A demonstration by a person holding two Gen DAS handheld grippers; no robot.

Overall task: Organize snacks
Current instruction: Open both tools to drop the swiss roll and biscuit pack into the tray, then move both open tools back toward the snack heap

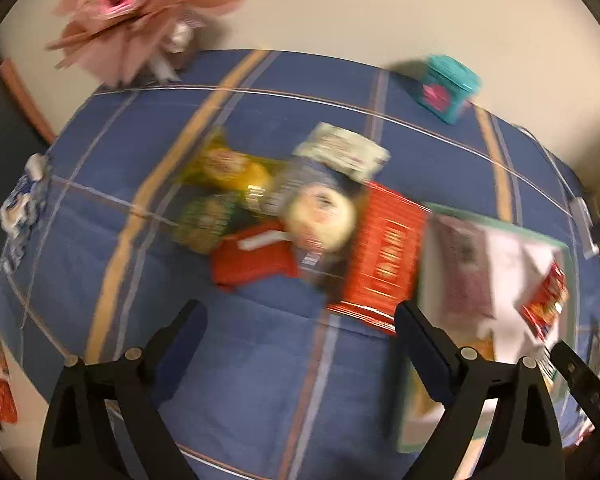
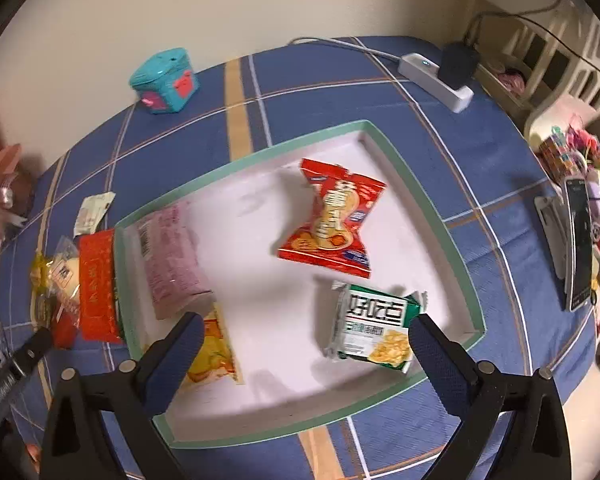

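Observation:
A white tray with a green rim [image 2: 420,184] sits on the blue checked tablecloth [image 2: 320,80]. Inside it lie a red snack pack [image 2: 332,220], a green-and-white cracker pack [image 2: 372,328], a pink pack [image 2: 172,260] and a yellow pack [image 2: 214,352]. My right gripper [image 2: 306,322] hangs open above the tray's near half, nothing between its fingers. Left of the tray is a pile: a red box [image 1: 388,256], a round bun pack [image 1: 320,216], a red pack [image 1: 256,256], yellow [image 1: 224,166] and green [image 1: 208,216] packs. My left gripper [image 1: 300,312] is open over bare cloth, just short of the pile. This view is blurred.
A teal box [image 2: 164,80] stands near the wall. A power strip [image 2: 436,76] with a plug lies at the back right, and a phone on a stand [image 2: 578,240] at the right edge. A pink paper bouquet [image 1: 132,12] occupies the back left corner.

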